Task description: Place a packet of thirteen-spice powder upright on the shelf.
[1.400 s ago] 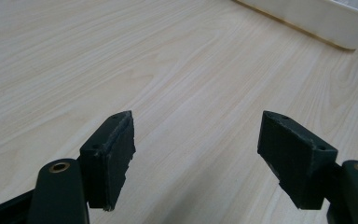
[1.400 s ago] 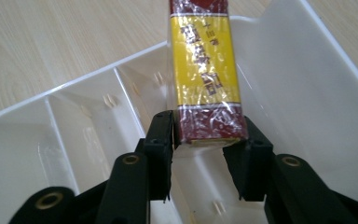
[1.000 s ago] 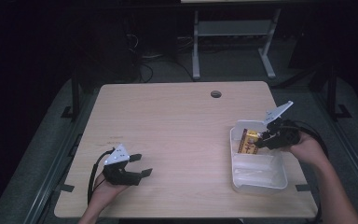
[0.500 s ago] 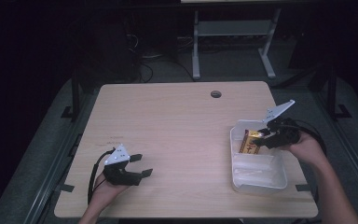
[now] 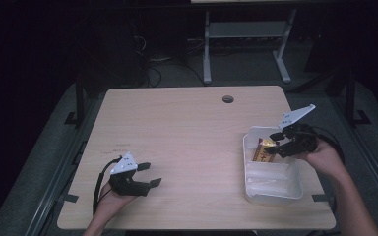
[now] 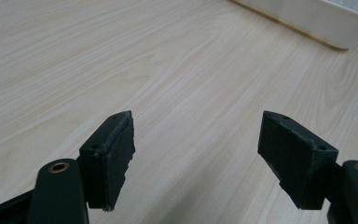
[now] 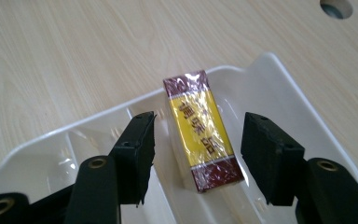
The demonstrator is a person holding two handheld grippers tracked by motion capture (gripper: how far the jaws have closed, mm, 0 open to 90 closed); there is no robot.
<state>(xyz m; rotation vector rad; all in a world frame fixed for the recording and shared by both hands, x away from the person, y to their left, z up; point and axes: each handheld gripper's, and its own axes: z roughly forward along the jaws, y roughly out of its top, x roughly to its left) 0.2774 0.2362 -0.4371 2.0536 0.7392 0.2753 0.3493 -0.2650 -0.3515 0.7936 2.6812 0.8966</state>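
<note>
A small yellow and maroon wrapped packet lies in the far end of a white plastic tray; the same packet and tray sit at the table's right side. My right gripper hovers over it; its jaws have just been opening and now stand either side of the packet without touching it. From above, the right gripper sits at the tray's far right rim. My left gripper rests low at the front left of the table, open with bare wood between its fingers.
The wooden table has a round cable hole at its far edge. The white tray lies far ahead in the left gripper view. A metal stand and cables lie on the dark floor beyond the table.
The right gripper's jaws have spread apart and let go of the packet, which now lies in the tray. The left gripper has stayed put.
</note>
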